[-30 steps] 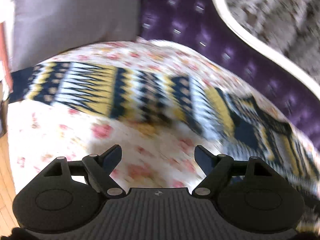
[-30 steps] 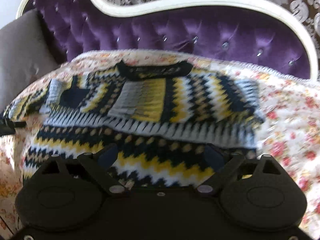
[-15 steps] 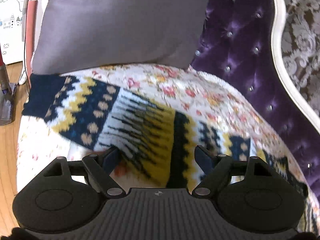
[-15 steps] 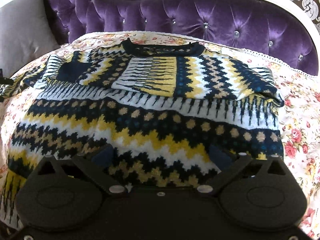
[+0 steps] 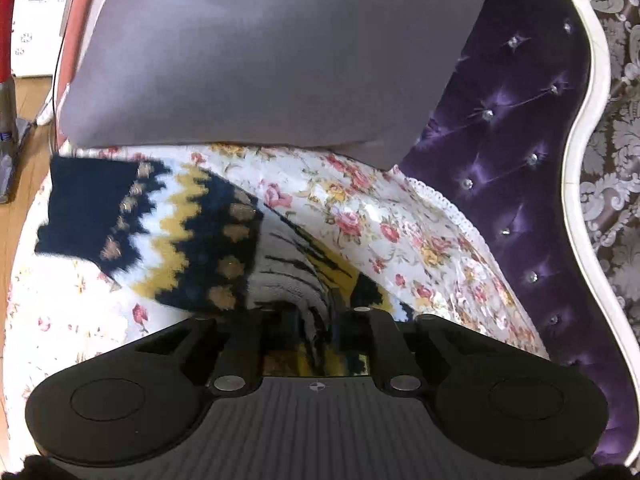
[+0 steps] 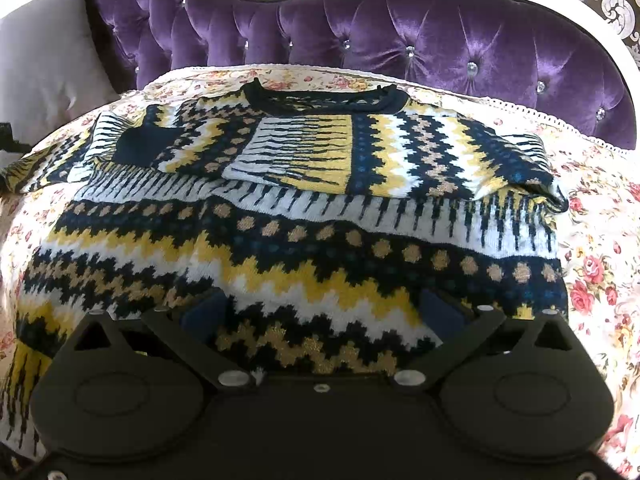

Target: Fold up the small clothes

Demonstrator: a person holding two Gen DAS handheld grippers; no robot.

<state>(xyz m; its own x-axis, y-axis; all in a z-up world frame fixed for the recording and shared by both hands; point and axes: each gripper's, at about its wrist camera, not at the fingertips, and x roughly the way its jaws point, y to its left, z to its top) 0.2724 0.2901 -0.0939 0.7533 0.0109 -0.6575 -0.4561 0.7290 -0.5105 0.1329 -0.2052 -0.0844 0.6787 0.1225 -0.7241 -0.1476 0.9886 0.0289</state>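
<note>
A navy, yellow and white patterned knit sweater (image 6: 304, 216) lies flat on a floral cover, its right sleeve folded across the chest. Its left sleeve (image 5: 168, 232) stretches out toward a dark cuff (image 5: 84, 204) near the sofa's end. My left gripper (image 5: 316, 320) is shut on the sleeve's fabric, which bunches up between the fingers. My right gripper (image 6: 320, 312) is open, low over the sweater's lower body, with one finger on each side of the zigzag bands.
A grey cushion (image 5: 272, 52) leans just behind the sleeve and also shows in the right wrist view (image 6: 44, 64). The purple tufted sofa back (image 6: 440, 48) with a white frame runs behind. The floral cover (image 5: 384, 220) spreads around. Wooden floor (image 5: 24, 168) lies left.
My left gripper moved along the sleeve toward the cuff and closed on its fabric. My right gripper came down closer over the sweater's lower body and stayed open.
</note>
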